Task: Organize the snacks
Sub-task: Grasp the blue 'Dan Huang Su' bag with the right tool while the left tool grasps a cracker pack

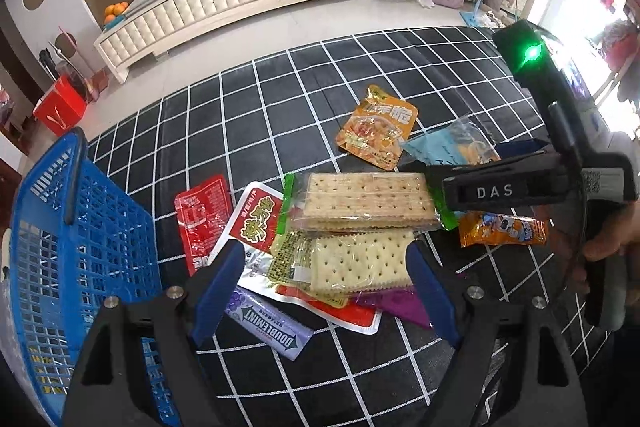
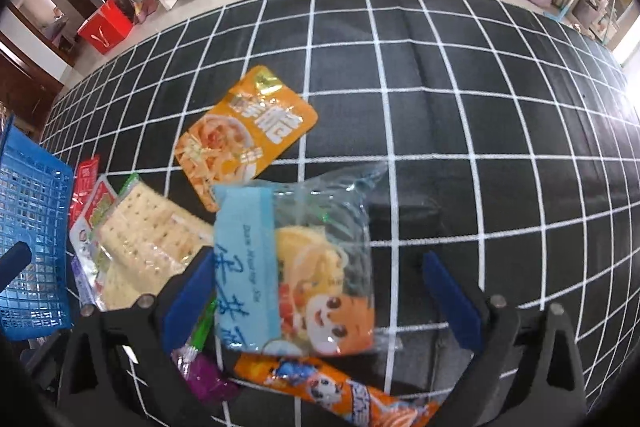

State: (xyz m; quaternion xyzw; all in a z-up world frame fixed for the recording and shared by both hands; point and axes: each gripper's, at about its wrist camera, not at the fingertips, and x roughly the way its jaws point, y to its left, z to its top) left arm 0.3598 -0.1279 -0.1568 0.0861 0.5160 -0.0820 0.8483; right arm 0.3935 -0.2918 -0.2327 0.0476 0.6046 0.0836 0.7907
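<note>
L gripper point(image 1: 326, 263) held low w/ jaws spread wide, nothing gripped. R gripper point(image 2: 320, 287) likewise spread wide, angled down; its handle is gripped by a hand point(image 1: 612, 231).

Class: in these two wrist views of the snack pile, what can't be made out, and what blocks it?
- Red-and-white packet: left wrist view, partly covered by cracker packs.
- Purple wrapper: right wrist view, partly behind the right gripper.
- Blue basket: its contents hidden by the mesh wall and cut off at both frames' edges.
</note>
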